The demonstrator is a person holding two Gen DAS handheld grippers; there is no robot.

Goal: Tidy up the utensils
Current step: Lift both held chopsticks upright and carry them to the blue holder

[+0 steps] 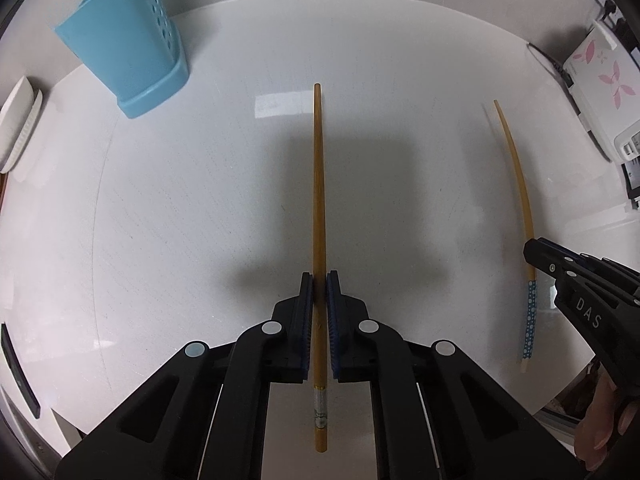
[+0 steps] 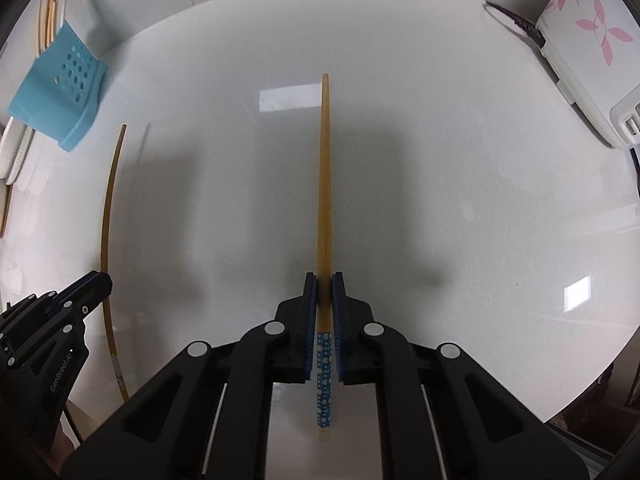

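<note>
My left gripper [image 1: 319,286] is shut on a brown wooden chopstick [image 1: 319,184] with a silver band near its thick end; the stick runs forward between the blue pads. My right gripper [image 2: 324,288] is shut on a lighter chopstick [image 2: 324,184] whose thick end bears a blue dotted wrap. Each view shows the other gripper at its edge: the right gripper [image 1: 532,249] on the dotted chopstick [image 1: 518,184], the left gripper [image 2: 102,280] on the brown chopstick [image 2: 107,216]. A blue perforated utensil holder [image 1: 124,48] [image 2: 60,88] with several chopsticks in it stands at the far left.
All lies on a round white table [image 1: 200,200]. A white box with pink flowers [image 1: 600,80] [image 2: 588,40] and a cable sits at the far right. White plates [image 1: 18,128] lie at the left edge. A person's fingers [image 1: 600,420] show at the lower right.
</note>
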